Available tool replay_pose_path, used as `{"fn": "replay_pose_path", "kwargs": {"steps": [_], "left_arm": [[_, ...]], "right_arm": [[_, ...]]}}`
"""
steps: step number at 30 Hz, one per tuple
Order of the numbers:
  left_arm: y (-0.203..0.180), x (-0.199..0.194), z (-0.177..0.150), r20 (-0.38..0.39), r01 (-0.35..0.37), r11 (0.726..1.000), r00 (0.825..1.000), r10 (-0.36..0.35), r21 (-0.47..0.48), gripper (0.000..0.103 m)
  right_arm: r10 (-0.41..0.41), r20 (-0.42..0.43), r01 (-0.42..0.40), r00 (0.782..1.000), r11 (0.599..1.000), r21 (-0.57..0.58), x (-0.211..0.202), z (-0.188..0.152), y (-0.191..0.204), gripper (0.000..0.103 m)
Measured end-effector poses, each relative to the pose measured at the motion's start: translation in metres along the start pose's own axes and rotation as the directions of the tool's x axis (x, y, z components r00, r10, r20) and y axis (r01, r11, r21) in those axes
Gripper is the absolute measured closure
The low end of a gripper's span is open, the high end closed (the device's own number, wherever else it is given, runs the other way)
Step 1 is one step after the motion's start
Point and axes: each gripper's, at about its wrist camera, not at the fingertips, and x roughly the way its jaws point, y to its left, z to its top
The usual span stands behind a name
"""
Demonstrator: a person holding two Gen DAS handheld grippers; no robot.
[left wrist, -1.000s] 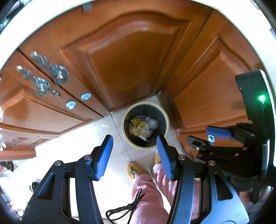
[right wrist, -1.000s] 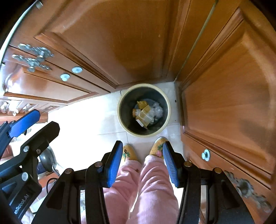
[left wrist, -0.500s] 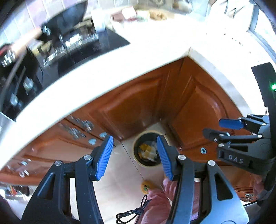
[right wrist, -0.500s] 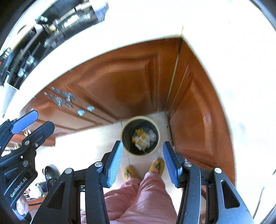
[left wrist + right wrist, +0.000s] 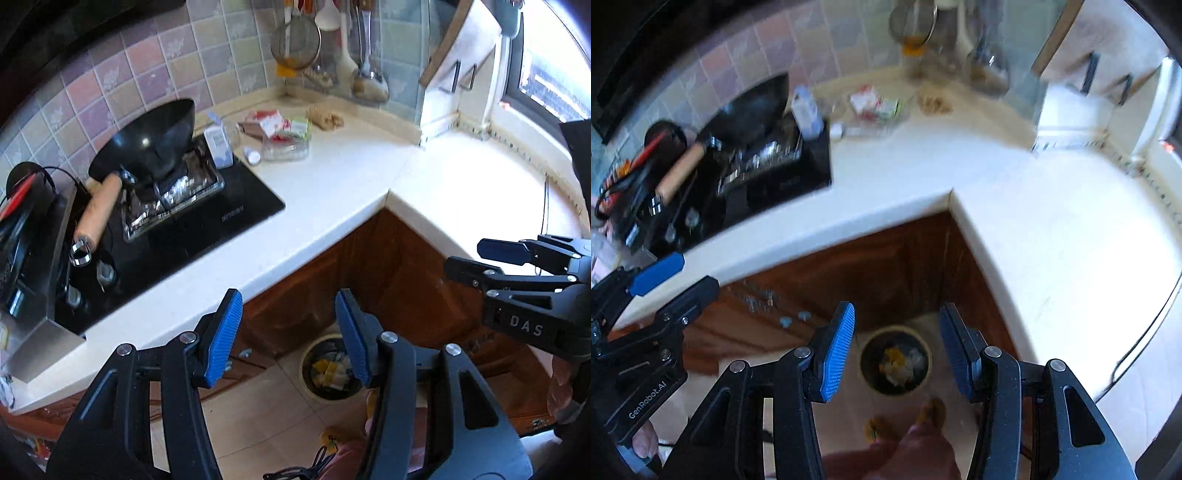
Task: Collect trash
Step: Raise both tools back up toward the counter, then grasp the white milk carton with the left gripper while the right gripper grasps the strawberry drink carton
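Counter: smooth white L-shaped slab with a rounded front edge, wrapping an inside corner; bright glare on its window side.
Cupboards: glossy reddish-brown wood doors under the counter, meeting at the corner.
Wall: small square tiles in pink, grey and beige, slightly shiny.
Hob: flat black glass panel set into the counter, with a ribbed metal tray around the burner.
Wok: round, black and deep, tilted on the burner, with a pale wooden handle pointing down-left.
Bin: round, dark inside with a cream rim, standing on the pale tiled floor in the cupboard corner; yellow and whitish crumpled trash lies in it.
Wrappers: red, white and green packets and clear plastic, heaped at the back of the counter beside the hob.
Carton: small white box, upright at the hob's back corner.
Slippers: yellow pair on the floor just in front of the bin, below pink trouser legs.
Left gripper: black frame, ribbed blue pads; jaws spread about halfway, nothing between them, touching nothing.
Right gripper: same build; jaws parted about halfway, empty, with the bin seen far below through the gap.
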Motion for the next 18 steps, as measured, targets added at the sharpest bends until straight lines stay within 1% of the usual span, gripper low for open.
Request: {"fn": "replay_pose_path", "kwargs": {"steps": [2,4,9,14,18], "left_arm": [[0.005,-0.007,0.01,0.023,0.007,1.0,1.0,-0.006,-0.007,0.053],[0.013,-0.014,0.022,0.053,0.017,1.0,0.998,-0.016,-0.016,0.053],[0.03,-0.018,0.052,0.095,0.036,0.998,0.995,-0.031,-0.046,0.053],[0.047,0.0,0.079,0.096,0.031,0.995,0.995,-0.022,-0.093,0.053],[0.062,0.03,0.1,0.076,0.002,0.99,0.997,0.008,-0.141,0.053]], "right_arm": [[-0.022,0.039,0.022,0.999,1.0,0.003,-0.015,0.013,-0.001,0.054],[-0.028,0.071,0.027,0.997,0.999,0.017,-0.028,0.024,-0.005,0.054],[-0.031,0.117,0.025,0.993,0.998,0.056,-0.045,0.052,-0.015,0.054],[-0.029,0.152,0.022,0.988,0.999,0.05,-0.043,0.09,-0.023,0.054],[-0.009,0.163,0.004,0.987,1.0,0.031,-0.023,0.123,-0.027,0.054]]}}
